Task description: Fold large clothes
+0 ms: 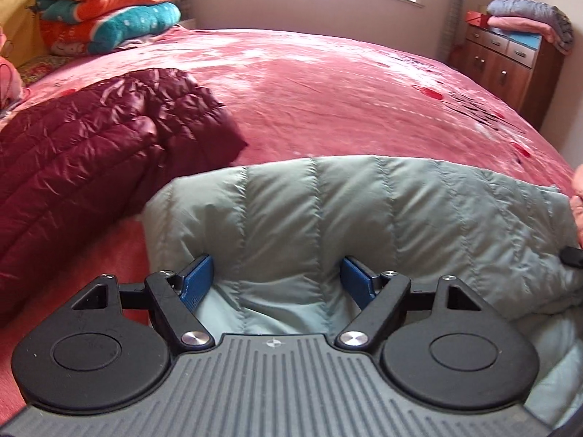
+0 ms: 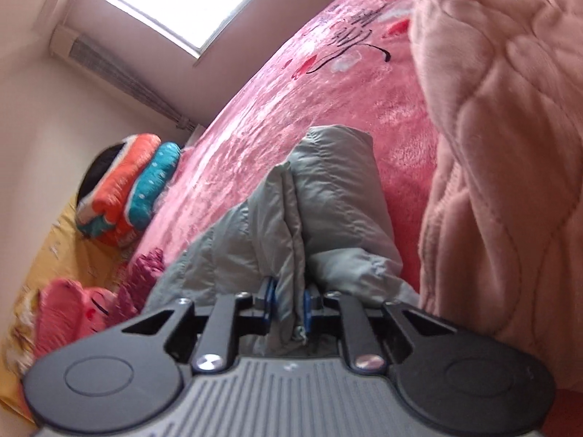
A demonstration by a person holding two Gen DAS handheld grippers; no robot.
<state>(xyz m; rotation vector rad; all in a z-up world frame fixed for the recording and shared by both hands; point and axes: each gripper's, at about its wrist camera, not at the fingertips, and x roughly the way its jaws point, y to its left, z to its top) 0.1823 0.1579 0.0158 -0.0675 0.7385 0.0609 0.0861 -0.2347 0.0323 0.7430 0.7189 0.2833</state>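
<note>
The maroon jacket runs off the left edge; a hand is cut off at right.

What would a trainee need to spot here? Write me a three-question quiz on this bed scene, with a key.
1. True or false: the right gripper is clamped on a fold of the pale grey-green quilted down jacket.
2. Which garment lies on the pink plush bedspread to the left of the grey-green jacket in the left wrist view? A) a dark maroon quilted puffer jacket B) a black wool coat C) a white shirt
3. Fill in: the left gripper has its jaws ____ over the grey-green jacket.

Key: 1 true; 2 A; 3 open, with the blue pads spread apart and fabric between them, not pinched.
</note>
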